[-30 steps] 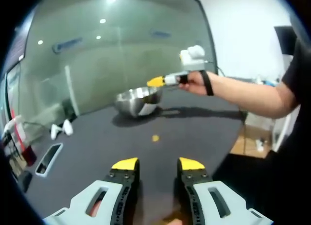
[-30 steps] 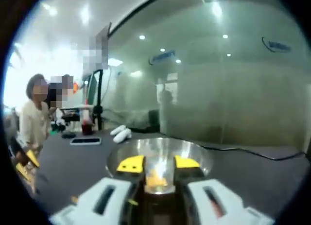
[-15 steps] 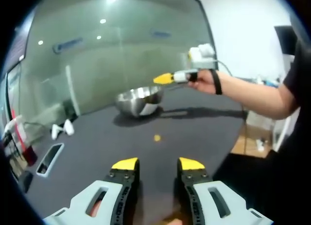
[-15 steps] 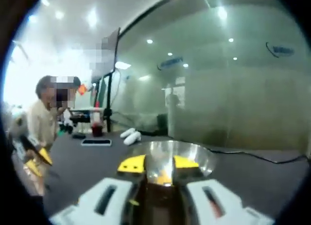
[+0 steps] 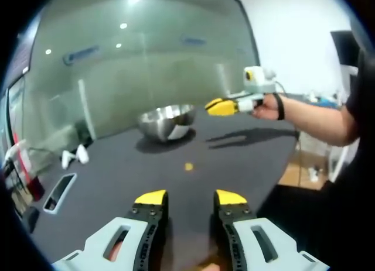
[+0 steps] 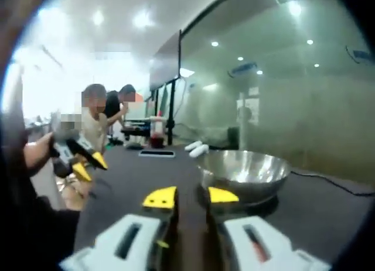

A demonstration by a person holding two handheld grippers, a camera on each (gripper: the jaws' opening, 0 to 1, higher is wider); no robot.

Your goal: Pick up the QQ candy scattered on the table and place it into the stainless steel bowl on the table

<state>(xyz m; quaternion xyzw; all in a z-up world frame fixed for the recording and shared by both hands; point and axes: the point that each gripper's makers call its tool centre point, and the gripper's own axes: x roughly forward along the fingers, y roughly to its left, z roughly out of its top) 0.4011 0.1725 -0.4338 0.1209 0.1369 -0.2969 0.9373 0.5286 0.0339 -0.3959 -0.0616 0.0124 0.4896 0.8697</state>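
Moved away from the bowl [image 5: 167,120] since a second ago: right gripper [image 5: 221,106], then directly over the rim with an orange candy between its yellow tips, now off to the bowl's right side in the left gripper view, held above the dark table [image 5: 234,160] by a hand [image 5: 268,106] with a black strap at the wrist. Seen from its own camera, right gripper [image 6: 190,196] with jaws apart by a moderate gap, nothing between the yellow tips, only dark table [image 6: 328,212] visible through the gap; bowl [image 6: 245,174] now ahead and slightly to the right of the right tip, no longer under the jaws. Contents of the bowl not possible to tell from the bright reflections. Left gripper [image 5: 190,197] unchanged, low over the table, jaws open with a clear gap and holding nothing. One small yellow candy [image 5: 188,166] lying on the table, ahead of the left gripper's tips and well apart from them, between these tips and the bowl. Same left gripper [image 6: 84,161] visible at the left edge of the right gripper view, beside a hand [image 6: 36,154]. Farther along the table, a dark flat tray [image 5: 58,191] and two small white objects [image 5: 74,156] near the glass wall [image 5: 140,60]; two people [image 6: 106,116] standing in the background.
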